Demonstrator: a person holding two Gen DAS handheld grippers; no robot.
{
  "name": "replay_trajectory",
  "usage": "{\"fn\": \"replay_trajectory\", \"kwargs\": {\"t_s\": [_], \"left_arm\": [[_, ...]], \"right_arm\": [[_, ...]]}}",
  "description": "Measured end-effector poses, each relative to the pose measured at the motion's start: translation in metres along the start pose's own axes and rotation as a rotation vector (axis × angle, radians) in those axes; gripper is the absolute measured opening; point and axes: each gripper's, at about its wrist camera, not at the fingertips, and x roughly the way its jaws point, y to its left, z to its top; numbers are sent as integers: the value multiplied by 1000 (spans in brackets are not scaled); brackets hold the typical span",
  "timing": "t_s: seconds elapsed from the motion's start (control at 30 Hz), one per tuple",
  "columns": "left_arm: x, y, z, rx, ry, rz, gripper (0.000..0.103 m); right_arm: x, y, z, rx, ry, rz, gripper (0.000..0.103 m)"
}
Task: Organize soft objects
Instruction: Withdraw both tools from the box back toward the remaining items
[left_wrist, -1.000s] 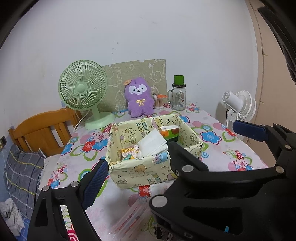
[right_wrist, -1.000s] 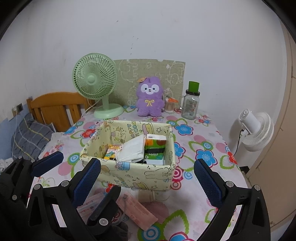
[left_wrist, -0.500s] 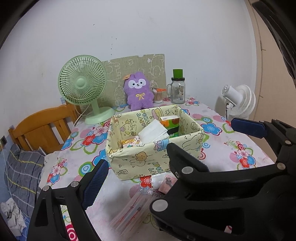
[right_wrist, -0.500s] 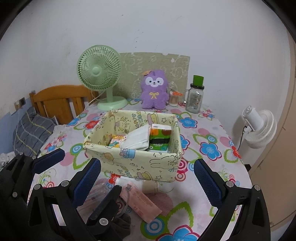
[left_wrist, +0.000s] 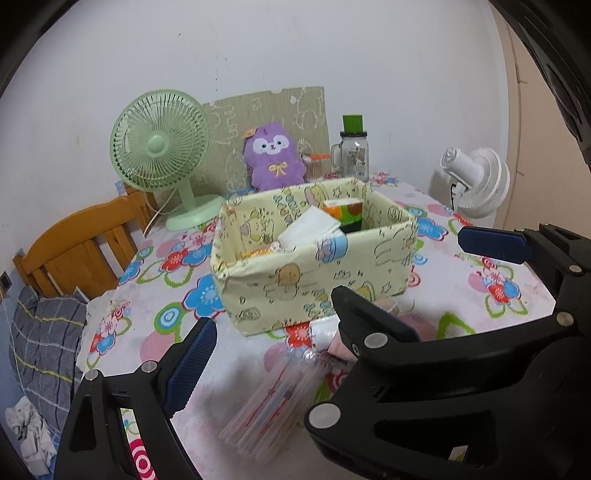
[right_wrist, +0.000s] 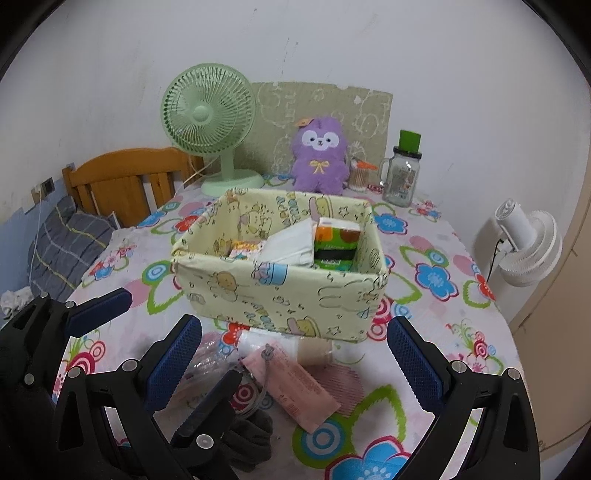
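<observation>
A pale yellow fabric basket (right_wrist: 280, 295) (left_wrist: 314, 280) stands mid-table, holding a white tissue pack (right_wrist: 291, 245), a green and orange pack (right_wrist: 336, 240) and a small printed packet. In front of it lie a pink flat pack (right_wrist: 299, 384), a small bottle (right_wrist: 284, 343), a clear plastic packet (left_wrist: 269, 402) and a dark cloth (right_wrist: 251, 439). My right gripper (right_wrist: 291, 354) is open above these items. My left gripper (left_wrist: 291, 354) is open beside it, and the two sets of fingers overlap. A purple plush (right_wrist: 321, 155) sits at the back.
At the back of the flowered tablecloth (right_wrist: 436, 280) stand a green fan (right_wrist: 210, 122) and a glass jar with a green lid (right_wrist: 400, 173). A white fan (right_wrist: 524, 247) stands off the right edge. A wooden chair (right_wrist: 125, 181) and a plaid cloth (right_wrist: 62, 247) lie left.
Both grippers have sunk toward the table and closer to the basket. The items lying in front of the basket have come into fuller view. Both pairs of jaws stay wide.
</observation>
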Motion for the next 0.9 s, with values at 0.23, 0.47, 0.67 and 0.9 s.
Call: {"fn": "replay_trajectory", "kwargs": {"t_s": [0.23, 0.47, 0.67, 0.9], "left_arm": [[7, 4, -11, 1, 28, -13, 92], [13, 8, -23, 13, 57, -23, 92], [17, 13, -34, -12, 86, -38, 92], [20, 20, -43, -32, 101, -44, 92]], "right_arm": [[10, 6, -11, -4, 36, 5, 102], [17, 13, -19, -8, 55, 7, 102], [26, 18, -28, -1, 87, 32, 102], [33, 23, -38, 13, 120, 52, 102]]}}
